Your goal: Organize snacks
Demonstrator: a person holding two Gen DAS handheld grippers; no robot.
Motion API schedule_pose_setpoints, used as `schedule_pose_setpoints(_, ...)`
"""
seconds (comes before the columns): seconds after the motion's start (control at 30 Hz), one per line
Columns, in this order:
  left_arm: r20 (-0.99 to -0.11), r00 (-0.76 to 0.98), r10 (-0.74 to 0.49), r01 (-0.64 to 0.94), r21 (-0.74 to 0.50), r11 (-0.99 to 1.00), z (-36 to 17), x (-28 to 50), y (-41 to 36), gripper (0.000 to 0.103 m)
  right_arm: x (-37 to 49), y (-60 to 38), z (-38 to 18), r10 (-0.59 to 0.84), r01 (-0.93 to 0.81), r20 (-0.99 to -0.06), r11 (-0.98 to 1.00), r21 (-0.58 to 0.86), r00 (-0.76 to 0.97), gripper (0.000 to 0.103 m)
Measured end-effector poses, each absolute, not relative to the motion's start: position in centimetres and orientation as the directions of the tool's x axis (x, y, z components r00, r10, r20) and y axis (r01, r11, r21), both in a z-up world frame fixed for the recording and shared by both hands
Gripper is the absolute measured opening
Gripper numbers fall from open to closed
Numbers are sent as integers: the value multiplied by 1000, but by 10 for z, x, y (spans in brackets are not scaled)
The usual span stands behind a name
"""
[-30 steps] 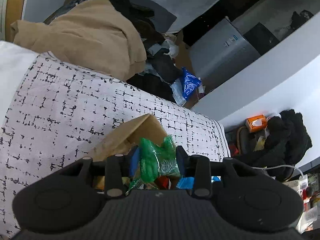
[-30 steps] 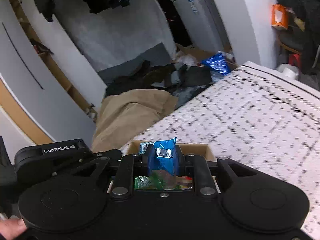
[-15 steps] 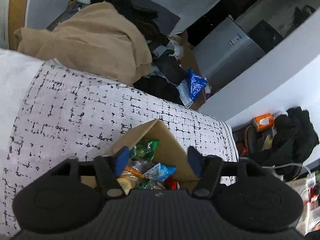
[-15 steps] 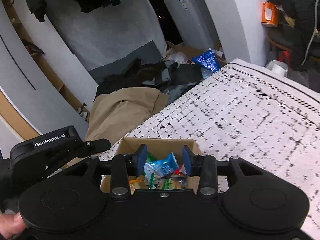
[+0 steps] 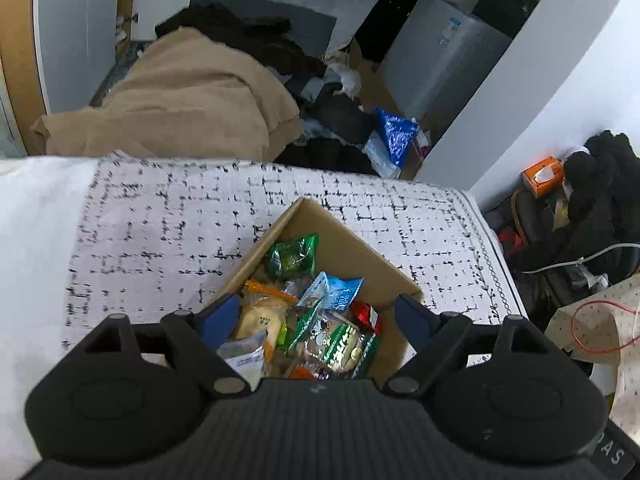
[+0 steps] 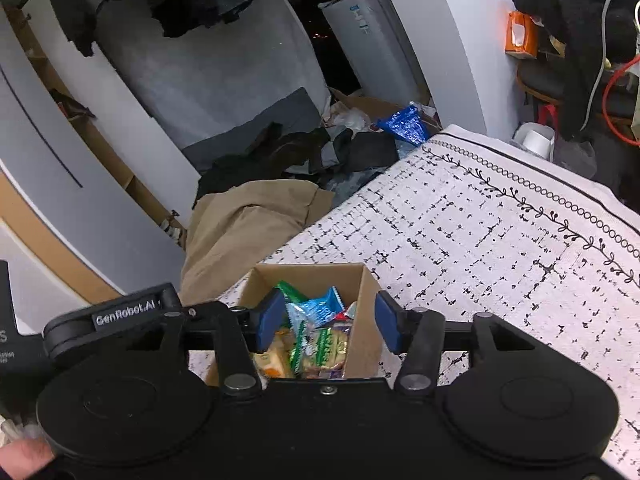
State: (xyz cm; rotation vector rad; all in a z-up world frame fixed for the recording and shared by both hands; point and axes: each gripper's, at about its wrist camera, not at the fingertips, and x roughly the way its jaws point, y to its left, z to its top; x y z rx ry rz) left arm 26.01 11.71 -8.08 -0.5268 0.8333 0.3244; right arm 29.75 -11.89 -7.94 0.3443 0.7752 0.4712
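An open cardboard box (image 5: 344,240) sits on the white black-patterned cloth (image 5: 168,224). It holds several snack packets, among them a green packet (image 5: 294,256) and a blue packet (image 5: 340,292). My left gripper (image 5: 318,316) is open and empty above the box. In the right wrist view the same box (image 6: 364,344) shows the blue packet (image 6: 320,308) on top. My right gripper (image 6: 326,320) is open and empty over it. The left gripper's body (image 6: 128,312) shows at the left of that view.
The cloth (image 6: 500,248) spreads right of the box, with a decorated border. Beyond its far edge lie a tan blanket (image 5: 192,100), dark clothes, a blue bag (image 5: 394,136) and a white appliance (image 5: 444,60). An orange tissue box (image 5: 542,176) sits at right.
One second ago my left gripper held a green packet and my right a blue packet. Both have opened, and the packets now lie in the box. Both grippers have risen.
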Motion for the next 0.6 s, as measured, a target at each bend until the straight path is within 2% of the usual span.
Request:
schedule_pose_setpoints(0.2,-768,636,68,-471,-317,823,-57,228,106,85,277,-132,-55,543,-310,-556,832,461,630,57)
schedule_pose_setpoints(0.27,-766,639,72,-473,-318,822,-49,216,103,90,267,-137,-48,540,-314,-550,834,455,637,65)
schedule_pose_setpoints(0.33,-761,644,82,-470,-308,827,-41,203,99,91,258,-141,-42,537,-319,-543,836,447,646,80)
schedule_pose_setpoints(0.47,-750,655,90,-458,-300,837,-25,183,92,92,239,-150,-31,542,-331,-536,833,443,647,82)
schedule_pose_setpoints(0.6,-732,676,91,-444,-304,843,-12,163,84,92,223,-162,-20,534,-323,-522,836,443,666,90)
